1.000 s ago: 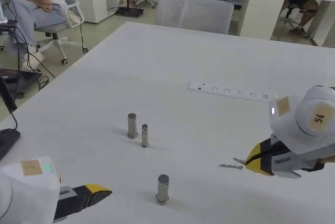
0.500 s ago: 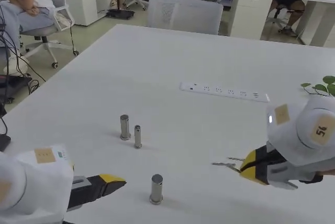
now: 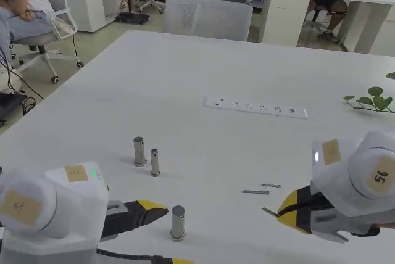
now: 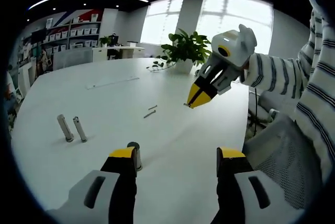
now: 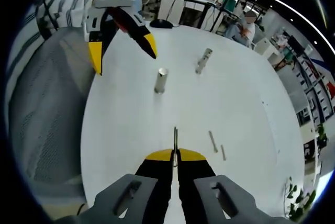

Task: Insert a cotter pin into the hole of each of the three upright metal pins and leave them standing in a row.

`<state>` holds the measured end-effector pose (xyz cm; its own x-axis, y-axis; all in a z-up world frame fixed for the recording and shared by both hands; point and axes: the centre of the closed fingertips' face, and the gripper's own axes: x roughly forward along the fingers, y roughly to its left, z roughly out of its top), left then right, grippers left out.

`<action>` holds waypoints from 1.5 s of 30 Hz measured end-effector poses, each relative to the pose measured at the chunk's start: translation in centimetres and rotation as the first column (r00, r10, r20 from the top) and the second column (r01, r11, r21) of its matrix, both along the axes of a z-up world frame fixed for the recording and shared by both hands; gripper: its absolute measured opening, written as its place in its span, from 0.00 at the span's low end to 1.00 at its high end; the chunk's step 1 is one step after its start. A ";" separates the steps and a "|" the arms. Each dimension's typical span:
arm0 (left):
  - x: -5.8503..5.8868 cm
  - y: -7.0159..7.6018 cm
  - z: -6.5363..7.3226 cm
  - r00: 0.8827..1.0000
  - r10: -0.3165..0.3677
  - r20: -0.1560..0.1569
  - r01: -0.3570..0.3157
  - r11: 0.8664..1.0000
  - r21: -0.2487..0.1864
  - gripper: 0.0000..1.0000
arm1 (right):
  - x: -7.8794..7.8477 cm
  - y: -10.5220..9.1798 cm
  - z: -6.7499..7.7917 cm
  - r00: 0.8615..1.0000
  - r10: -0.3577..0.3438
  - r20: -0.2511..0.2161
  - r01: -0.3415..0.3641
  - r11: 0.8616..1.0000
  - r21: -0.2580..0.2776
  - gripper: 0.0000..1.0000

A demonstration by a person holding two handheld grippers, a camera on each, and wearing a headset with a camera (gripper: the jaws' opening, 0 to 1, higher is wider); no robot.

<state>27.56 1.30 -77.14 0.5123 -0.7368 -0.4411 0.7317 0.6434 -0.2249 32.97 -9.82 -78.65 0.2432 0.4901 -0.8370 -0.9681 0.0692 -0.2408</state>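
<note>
My right claw [image 5: 176,156]: clamps one cotter pin [image 5: 175,139]. My left claw [image 4: 177,155]: spread wide, empty. Three metal pins [image 3: 178,222]: upright, seemingly unpinned. Two spare cotter pins [image 3: 255,192]: on surface [image 3: 247,134].

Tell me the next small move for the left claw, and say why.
Probably slide the open left claw sideways until the nearest upright silver metal pin sits between its jaws, ready to steady it. That pin stands just off one jaw tip, not between the two, and the right claw is shut on a thin grey cotter pin, so the insertion looks close.
</note>
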 end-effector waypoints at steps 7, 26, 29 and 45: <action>0.0 -1.1 -0.3 1.000 -0.024 -0.007 0.024 1.000 -0.019 0.59 | -0.5 0.0 0.0 1.000 -0.002 0.012 0.002 1.000 -0.007 0.03; 0.3 -3.4 -0.6 0.997 -0.082 -0.015 0.081 0.996 -0.042 0.55 | -2.4 1.1 -0.1 1.000 0.007 0.024 -0.007 1.000 0.010 0.03; 0.3 -3.7 -0.5 0.996 -0.083 -0.023 0.081 0.995 -0.054 0.54 | -2.6 1.3 0.0 0.999 0.009 0.040 -0.010 1.000 0.011 0.03; 0.2 -5.8 -0.8 0.991 -0.098 -0.088 0.088 0.989 -0.116 0.41 | -3.5 1.7 -0.4 0.999 0.012 0.046 -0.012 1.000 0.009 0.03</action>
